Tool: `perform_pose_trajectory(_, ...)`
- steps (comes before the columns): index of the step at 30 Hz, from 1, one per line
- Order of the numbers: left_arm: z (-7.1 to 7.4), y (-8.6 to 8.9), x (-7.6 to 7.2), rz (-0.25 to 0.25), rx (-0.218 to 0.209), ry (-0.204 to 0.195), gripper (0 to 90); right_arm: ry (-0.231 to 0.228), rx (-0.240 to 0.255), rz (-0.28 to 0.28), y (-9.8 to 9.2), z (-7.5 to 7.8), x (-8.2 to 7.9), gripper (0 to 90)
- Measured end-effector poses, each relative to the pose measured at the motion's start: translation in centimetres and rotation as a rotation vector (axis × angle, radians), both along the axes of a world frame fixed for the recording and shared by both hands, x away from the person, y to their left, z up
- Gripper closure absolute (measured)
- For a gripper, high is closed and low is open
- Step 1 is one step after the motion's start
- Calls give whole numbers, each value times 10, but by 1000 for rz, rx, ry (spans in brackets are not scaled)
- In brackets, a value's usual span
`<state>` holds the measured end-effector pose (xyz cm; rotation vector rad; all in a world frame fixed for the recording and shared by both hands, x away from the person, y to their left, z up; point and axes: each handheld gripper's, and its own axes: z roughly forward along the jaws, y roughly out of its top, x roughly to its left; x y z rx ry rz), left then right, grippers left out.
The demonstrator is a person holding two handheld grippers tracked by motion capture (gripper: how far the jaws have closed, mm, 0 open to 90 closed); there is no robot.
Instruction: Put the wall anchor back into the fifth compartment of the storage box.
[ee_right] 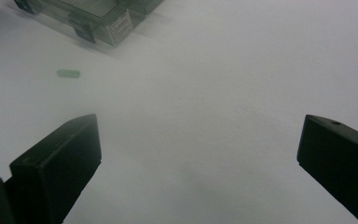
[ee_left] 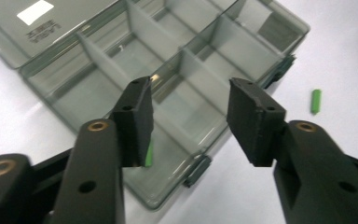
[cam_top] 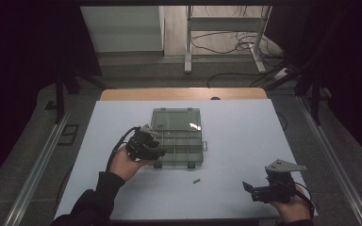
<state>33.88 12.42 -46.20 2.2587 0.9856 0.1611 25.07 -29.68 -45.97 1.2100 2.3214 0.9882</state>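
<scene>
Smoky translucent organizer box (cam_top: 176, 136) is seen mid-table (cam_top: 245, 141), lid folded back, dividers forming compartments. Left tongs (ee_left: 186, 119) are held half open over its front compartments, gripping nothing. One green peg (ee_left: 149, 154) is seen in a front compartment, another green peg (cam_top: 196, 181) lies on the table just in front of the box. Right tongs (ee_right: 198, 149) are held wide open, nothing gripped.

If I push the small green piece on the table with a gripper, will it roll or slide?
The green piece looks short and rounded like a peg, so it will probably roll if pushed from its side. It seems very light and may skid on the smooth white table. Pushed from one end, it more likely slides.
</scene>
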Motion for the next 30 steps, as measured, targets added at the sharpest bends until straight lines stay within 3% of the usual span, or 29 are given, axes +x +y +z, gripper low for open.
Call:
perform_pose_trajectory(8,1,-16,-6,-42,-6,-21,331,1,0,0,0,0,0,0)
perform_pose_trajectory(16,2,-29,-11,-80,-10,-40,251,3,0,0,0,0,0,1)
perform_pose_trajectory(20,2,-37,-13,-91,-8,-34,192,4,0,0,0,0,0,1)
perform_pose_trajectory(25,1,-46,-15,-109,-28,7,116,4,-1,0,0,0,0,1)
perform_pose_trajectory(30,-1,-56,-18,-131,-20,12,50,5,-2,2,0,0,0,1)
